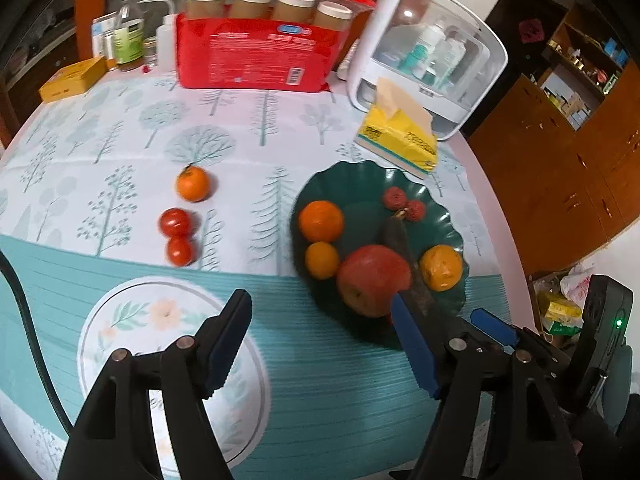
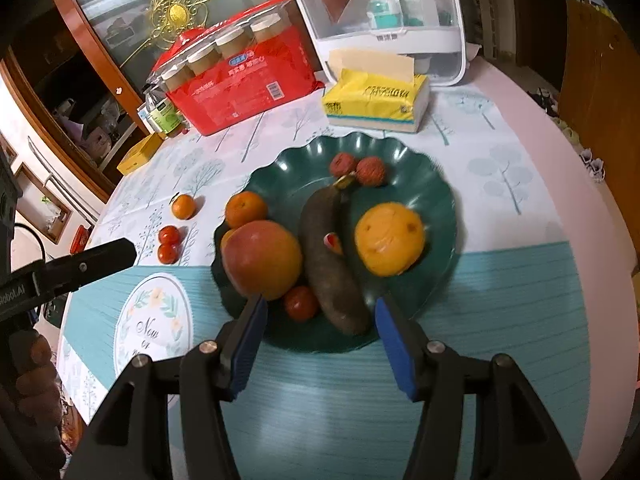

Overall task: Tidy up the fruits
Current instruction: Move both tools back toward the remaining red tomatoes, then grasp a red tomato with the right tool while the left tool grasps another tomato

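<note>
A dark green scalloped plate [image 2: 424,168] [image 1: 360,176] holds a red apple [image 2: 262,258], a blackened banana [image 2: 328,248], a large orange [image 2: 390,238], a mandarin [image 2: 245,209], two lychees [image 2: 356,168] and a small tomato [image 2: 301,303]. On the cloth to its left lie a mandarin [image 1: 193,184] and two small tomatoes [image 1: 176,236]. My left gripper [image 1: 320,340] is open and empty, near the table's front edge, left of the plate. My right gripper [image 2: 320,344] is open and empty, just above the plate's near rim.
At the back stand a red pack of jars [image 1: 256,52], a white storage box with bottles [image 1: 432,52], a yellow tissue pack [image 1: 400,140], a yellow box [image 1: 74,80] and bottles [image 1: 128,40]. A wooden cabinet [image 1: 560,160] stands right of the table.
</note>
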A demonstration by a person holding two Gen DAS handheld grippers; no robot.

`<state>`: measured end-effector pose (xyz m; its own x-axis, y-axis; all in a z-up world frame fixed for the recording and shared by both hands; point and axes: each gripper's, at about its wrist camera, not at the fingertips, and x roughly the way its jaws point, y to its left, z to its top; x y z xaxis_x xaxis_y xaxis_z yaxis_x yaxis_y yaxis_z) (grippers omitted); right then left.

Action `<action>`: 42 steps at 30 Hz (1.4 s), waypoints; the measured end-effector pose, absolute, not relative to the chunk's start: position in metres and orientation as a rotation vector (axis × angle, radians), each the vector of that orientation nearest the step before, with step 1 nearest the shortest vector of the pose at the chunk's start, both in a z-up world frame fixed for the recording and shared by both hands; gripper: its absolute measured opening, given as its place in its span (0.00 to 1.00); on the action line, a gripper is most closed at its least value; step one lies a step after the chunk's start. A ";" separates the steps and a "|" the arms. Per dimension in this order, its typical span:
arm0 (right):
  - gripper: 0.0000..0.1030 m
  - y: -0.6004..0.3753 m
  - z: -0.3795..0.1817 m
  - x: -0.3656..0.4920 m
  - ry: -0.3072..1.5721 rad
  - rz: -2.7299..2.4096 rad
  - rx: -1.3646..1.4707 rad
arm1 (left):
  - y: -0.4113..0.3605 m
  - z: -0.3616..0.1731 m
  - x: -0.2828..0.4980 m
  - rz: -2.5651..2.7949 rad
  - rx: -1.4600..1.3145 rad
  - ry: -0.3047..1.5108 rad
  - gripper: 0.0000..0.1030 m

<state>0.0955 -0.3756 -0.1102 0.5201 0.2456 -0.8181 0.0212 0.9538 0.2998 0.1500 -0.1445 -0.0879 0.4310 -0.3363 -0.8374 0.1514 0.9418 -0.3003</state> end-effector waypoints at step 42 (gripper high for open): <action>0.56 -0.170 -0.147 0.100 1.083 0.094 0.464 | 0.053 -0.071 0.198 -0.282 0.067 1.175 0.77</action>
